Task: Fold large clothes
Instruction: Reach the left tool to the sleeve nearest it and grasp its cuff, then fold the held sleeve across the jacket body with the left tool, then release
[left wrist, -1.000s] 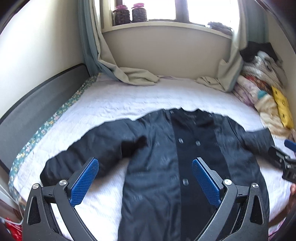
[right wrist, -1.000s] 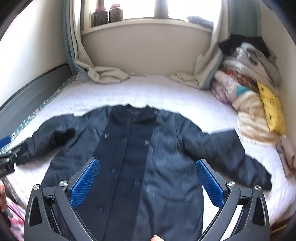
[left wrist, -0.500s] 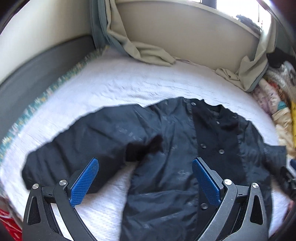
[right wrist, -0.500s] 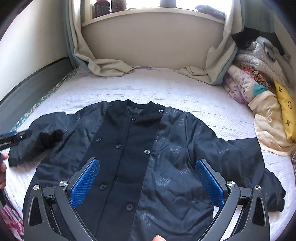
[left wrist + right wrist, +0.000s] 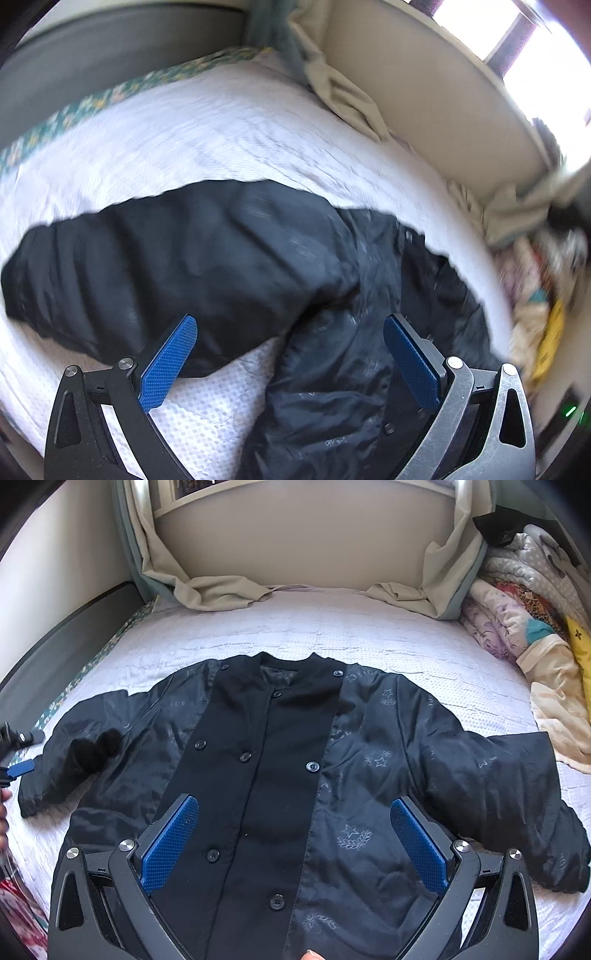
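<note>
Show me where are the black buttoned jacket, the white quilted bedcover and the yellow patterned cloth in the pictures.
black buttoned jacket (image 5: 284, 775): right wrist view, on the plain front placket.
white quilted bedcover (image 5: 332, 627): right wrist view, bare part beyond the collar.
yellow patterned cloth (image 5: 581, 638): right wrist view, on its visible strip at the right edge.

black jacket (image 5: 280, 775) | buttoned, front up | flat, sleeves spread on bed

You've got a bed (image 5: 369, 627) with a white textured cover pushed up under a bright window (image 5: 546, 74), beige curtains (image 5: 218, 590) pooling onto it at both corners, a dark headboard (image 5: 66, 642) on the left and piled bedding (image 5: 524, 602) on the right.
</note>
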`<state>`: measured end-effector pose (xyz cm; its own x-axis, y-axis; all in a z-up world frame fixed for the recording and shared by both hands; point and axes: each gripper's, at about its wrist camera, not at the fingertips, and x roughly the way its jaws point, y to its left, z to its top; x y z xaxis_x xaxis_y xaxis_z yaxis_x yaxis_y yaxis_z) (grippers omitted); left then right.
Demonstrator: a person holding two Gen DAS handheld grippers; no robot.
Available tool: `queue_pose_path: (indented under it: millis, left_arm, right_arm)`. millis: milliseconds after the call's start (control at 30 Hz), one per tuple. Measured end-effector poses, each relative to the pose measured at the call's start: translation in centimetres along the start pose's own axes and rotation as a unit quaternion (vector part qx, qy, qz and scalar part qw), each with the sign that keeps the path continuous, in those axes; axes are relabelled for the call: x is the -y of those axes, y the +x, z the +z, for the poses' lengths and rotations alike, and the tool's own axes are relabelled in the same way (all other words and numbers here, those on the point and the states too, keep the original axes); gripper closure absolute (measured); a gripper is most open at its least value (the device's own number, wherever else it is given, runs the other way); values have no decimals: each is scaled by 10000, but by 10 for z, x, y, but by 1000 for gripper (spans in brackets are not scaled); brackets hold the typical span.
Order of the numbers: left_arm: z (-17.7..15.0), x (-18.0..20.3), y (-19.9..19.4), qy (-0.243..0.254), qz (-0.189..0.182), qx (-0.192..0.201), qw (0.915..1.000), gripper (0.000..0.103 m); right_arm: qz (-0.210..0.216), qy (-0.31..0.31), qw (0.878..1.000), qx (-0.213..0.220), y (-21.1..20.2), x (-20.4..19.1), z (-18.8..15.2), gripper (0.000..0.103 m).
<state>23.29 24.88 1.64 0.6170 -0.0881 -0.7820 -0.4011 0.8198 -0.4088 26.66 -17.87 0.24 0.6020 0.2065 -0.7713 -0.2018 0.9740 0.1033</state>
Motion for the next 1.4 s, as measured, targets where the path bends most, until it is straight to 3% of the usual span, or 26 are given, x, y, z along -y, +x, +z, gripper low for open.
queue_pose_path:
  millis: [233,533,633,800,967,1167,1233,1333,1400]
  left_arm:
    - [5,-74,-16,-949,112,35,9954,1]
    - [-12,-169,-11,-2221,-314,-226,9743,1]
    - [-21,-185,-6,-2540,-573,-348,9649,1]
    - [-37,-200,17,-3115,-1012,-703,9422,3]
    - [-31,-202,26,-3259,-961,-450,9394,9]
    - [-25,-198,28,-3327,-914,-154,9385,38]
    - [-24,-198,28,-3333,-852,-74,9389,56]
    - [-21,-191,23,-3170,-738,107,9455,78]
    - [-15,-181,15,-2939,-639,248,9534,82]
  right_arm:
    - [-1,-76,10000,-48,0,-4,-8,0]
    - [-56,3,9998,-170,-2,11,-15,0]
    - [-88,90,9998,-181,-2,16,-16,0]
    - [-100,148,9996,-228,1,15,-15,0]
    - [-87,69,9997,-238,2,9,-16,0]
    - [-41,27,9997,-243,1,7,-17,0]
    - [-74,54,9996,-263,2,9,-18,0]
    - [-166,137,9992,-336,6,15,-20,0]
    - [-217,174,9990,-360,8,18,-21,0]
